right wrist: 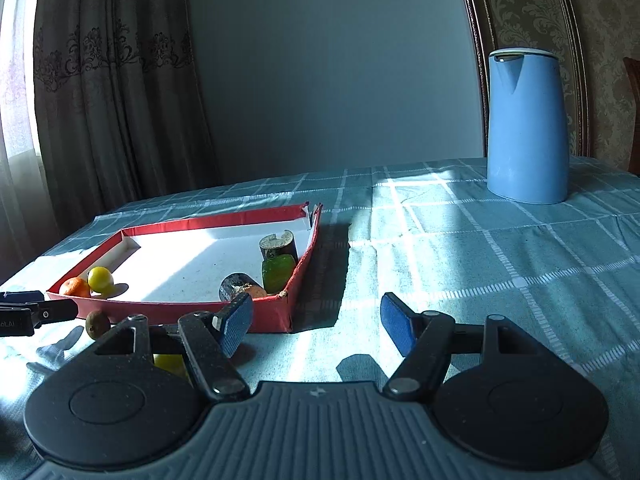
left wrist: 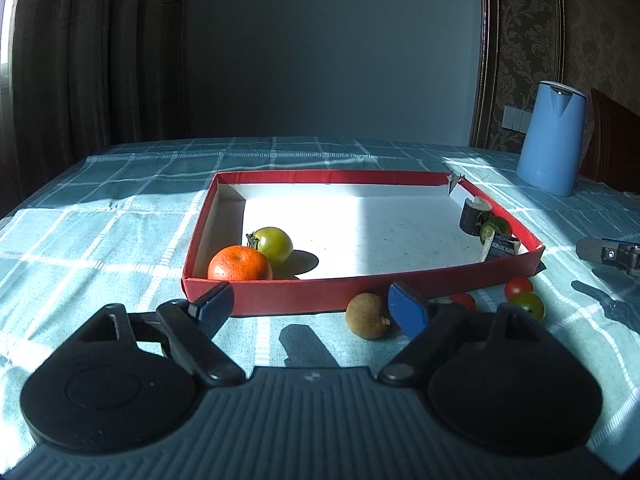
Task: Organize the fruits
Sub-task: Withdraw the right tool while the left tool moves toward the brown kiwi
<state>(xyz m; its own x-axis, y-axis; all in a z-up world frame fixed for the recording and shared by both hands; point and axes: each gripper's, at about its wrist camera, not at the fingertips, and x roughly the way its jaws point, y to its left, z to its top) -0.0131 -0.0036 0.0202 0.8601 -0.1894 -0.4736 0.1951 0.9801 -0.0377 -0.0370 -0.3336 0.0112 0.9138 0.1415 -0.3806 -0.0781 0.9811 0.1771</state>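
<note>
On the counter, under a checked teal cloth, far left of the left wrist view: only sunlit cloth and a dark curtain behind. Further right, a shallow red tray with a white floor, holding an orange mandarin in its near left corner, touching a green tomato just behind it. Along the tray's right wall, two dark cylindrical pieces with a small green fruit between them. Outside the tray, just before its front wall, a brown round fruit on the cloth, beside the right blue pad of the left tongs; those tongs spread wide, nothing between the pads. Right of that, a red cherry tomato touching a green one, with another red one half hidden behind the tong finger. Far right, the tip of the right tongs entering at the edge, and a blue kettle upright well behind. From the right wrist view, right tongs parted moderately, empty, over bare cloth right of the tray's corner; a yellow-green fruit partly hidden under the left finger.
</note>
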